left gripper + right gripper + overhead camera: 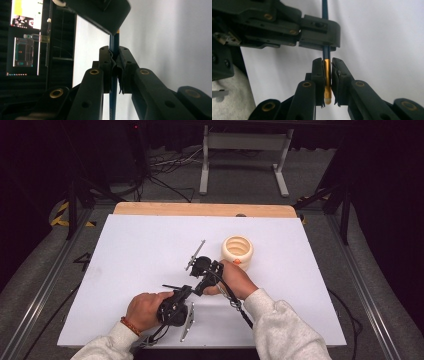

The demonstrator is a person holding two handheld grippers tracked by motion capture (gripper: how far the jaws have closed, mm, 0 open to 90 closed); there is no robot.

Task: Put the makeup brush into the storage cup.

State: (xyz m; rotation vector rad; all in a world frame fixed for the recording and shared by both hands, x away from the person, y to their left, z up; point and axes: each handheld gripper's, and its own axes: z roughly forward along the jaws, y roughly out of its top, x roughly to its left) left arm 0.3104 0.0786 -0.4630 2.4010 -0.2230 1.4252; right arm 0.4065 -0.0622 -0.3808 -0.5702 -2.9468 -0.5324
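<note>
Right gripper view: a blue pencil (pixel 325 15) stands straight up, its gold eraser end (pixel 327 77) pointing down, pinched by the right gripper (pixel 327 82). Left gripper (pixel 114 72) jaws squeeze its blue shaft above the white table (pixel 140 250).

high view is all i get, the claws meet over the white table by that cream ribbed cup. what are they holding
Observer: The left claw is shut on a thin dark blue pencil.
Operator: and the right one
Observer: The right claw is shut on the same pencil's gold metal band, by its pale eraser tip.
Operator: do the claws touch
Observer: The right gripper view shows the left claw gripping the shaft just beyond the band, close, but contact is unclear.
</note>
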